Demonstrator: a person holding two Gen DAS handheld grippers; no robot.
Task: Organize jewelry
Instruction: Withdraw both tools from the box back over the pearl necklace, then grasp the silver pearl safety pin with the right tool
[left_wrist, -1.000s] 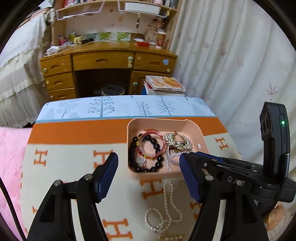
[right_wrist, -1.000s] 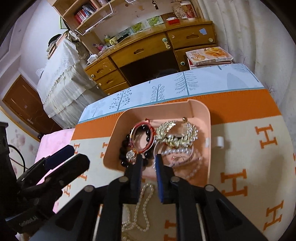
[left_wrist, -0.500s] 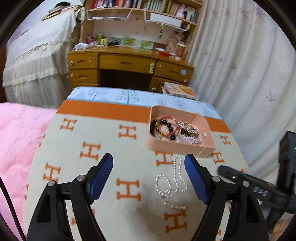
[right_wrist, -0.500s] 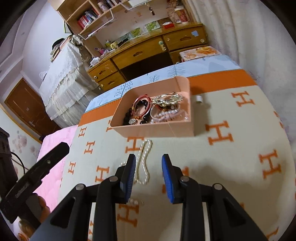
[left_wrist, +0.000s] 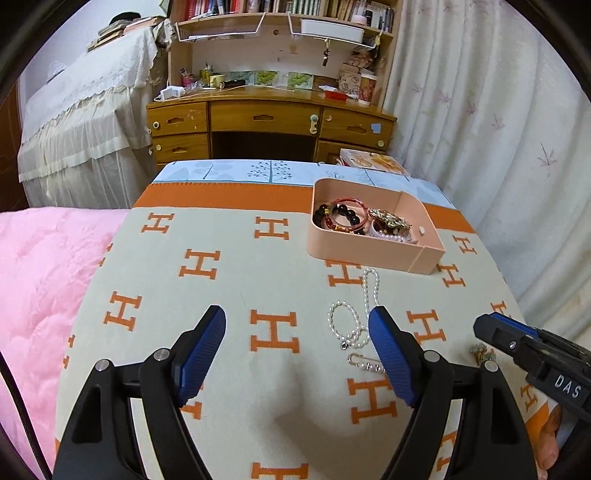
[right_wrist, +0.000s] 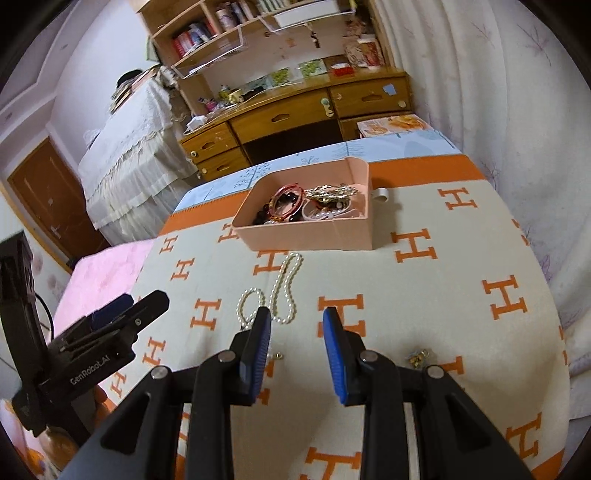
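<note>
Orange-H blanket (left_wrist: 229, 280) over the bed | pink tray (left_wrist: 373, 254) of bracelets near its far right corner | pearl necklace (left_wrist: 364, 306) lies just before the tray, long axis running toward it | left tongs (left_wrist: 297, 354) tilted down, wide open, empty | right tongs (right_wrist: 295, 347) tilted down, parted, nothing between them.

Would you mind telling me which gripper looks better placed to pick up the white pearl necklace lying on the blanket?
Probably the left gripper: its open jaws nearly frame the white pearl necklace. The right gripper sits slightly beside it, less open.
</note>
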